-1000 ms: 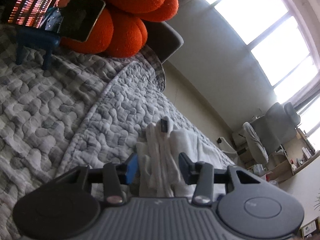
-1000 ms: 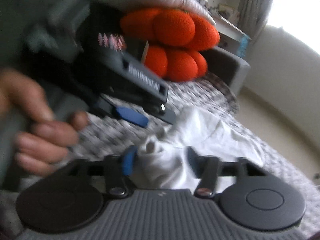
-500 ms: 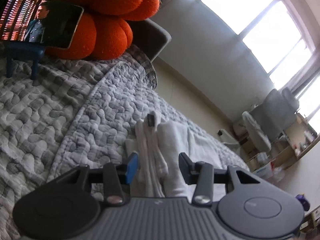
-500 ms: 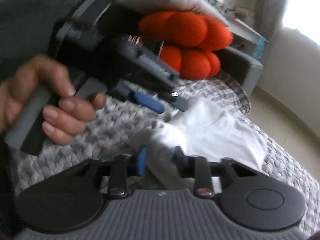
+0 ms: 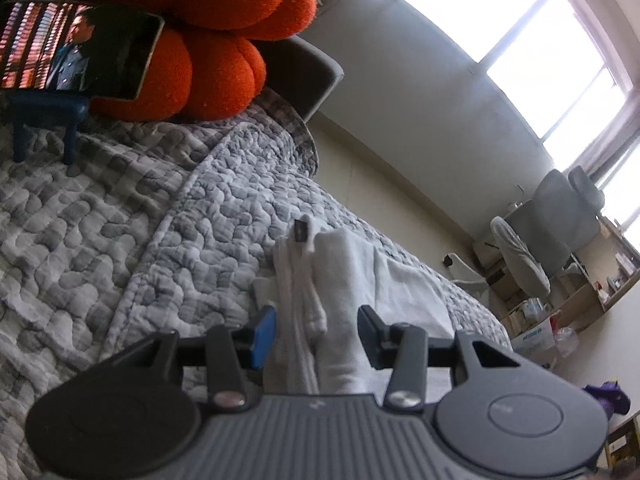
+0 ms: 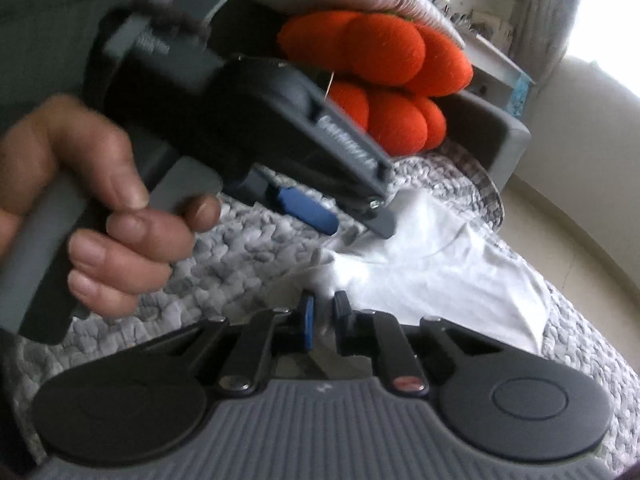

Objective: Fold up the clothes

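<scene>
A white garment (image 5: 352, 264) of soft, ribbed-looking cloth lies on the bed (image 5: 120, 216), whose grey-and-white quilt is puffy and pebbled with stitching. Part of it is bunched into a long upright roll with a small dark tag at its far tip; the rest spreads flat beyond. The left gripper (image 5: 316, 330) points down at the bed with its jaws partly open on either side of that roll; whether the pads press it I cannot tell. The right gripper (image 6: 322, 320) has just been closing, its jaws now nearly together with a fold of white cloth between them. Ahead and to its left, a hand (image 6: 100, 216) wraps the grey handle of the left gripper. Beyond sit round orange cushions (image 6: 392, 80).
</scene>
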The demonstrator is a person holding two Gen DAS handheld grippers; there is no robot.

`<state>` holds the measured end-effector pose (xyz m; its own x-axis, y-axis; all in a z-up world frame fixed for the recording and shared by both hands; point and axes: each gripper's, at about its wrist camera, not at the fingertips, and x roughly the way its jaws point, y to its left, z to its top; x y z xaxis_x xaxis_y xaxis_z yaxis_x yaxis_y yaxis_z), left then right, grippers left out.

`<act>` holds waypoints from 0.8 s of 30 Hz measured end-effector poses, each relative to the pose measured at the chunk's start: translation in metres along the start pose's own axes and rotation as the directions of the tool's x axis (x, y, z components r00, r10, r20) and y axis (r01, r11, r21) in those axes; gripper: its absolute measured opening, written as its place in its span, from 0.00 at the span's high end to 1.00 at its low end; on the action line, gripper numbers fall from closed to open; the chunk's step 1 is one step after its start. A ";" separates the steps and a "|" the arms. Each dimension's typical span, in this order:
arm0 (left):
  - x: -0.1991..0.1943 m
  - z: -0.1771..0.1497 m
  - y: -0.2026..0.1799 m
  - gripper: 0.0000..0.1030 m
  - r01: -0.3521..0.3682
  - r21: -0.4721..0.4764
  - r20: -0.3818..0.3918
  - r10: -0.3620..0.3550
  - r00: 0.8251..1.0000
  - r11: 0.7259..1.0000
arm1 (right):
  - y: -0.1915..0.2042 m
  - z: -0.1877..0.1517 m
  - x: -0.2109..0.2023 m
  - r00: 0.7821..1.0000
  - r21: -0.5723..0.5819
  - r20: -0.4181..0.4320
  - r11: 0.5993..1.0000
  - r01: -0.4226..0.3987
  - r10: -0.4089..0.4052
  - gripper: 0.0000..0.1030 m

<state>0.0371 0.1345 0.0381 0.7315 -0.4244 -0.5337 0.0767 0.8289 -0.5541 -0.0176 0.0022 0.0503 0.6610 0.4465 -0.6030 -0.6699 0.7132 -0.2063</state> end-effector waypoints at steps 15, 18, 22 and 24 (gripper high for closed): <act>0.009 -0.008 -0.016 0.61 -0.126 0.155 0.005 0.126 0.992 0.980 | -0.053 -0.005 -0.038 0.990 0.194 0.117 0.975 -0.104 0.082 0.81; 0.009 -0.008 -0.014 0.61 -0.121 0.144 0.001 0.122 0.993 0.982 | -0.079 -0.013 -0.047 0.993 0.307 0.116 0.950 -0.065 0.030 0.81; 0.009 -0.008 -0.015 0.61 -0.124 0.145 0.002 0.125 0.992 0.982 | -0.081 -0.021 -0.033 0.999 0.319 0.017 0.947 -0.034 0.030 0.81; 0.009 -0.008 -0.016 0.61 -0.126 0.144 0.002 0.127 0.992 0.981 | -0.072 -0.024 -0.020 0.998 0.289 -0.044 0.957 -0.034 0.048 0.81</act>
<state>0.0364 0.1148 0.0369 0.7367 -0.3146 -0.5986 0.0806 0.9197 -0.3842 0.0094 -0.0713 0.0586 0.6123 0.4564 -0.6455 -0.5654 0.8235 0.0459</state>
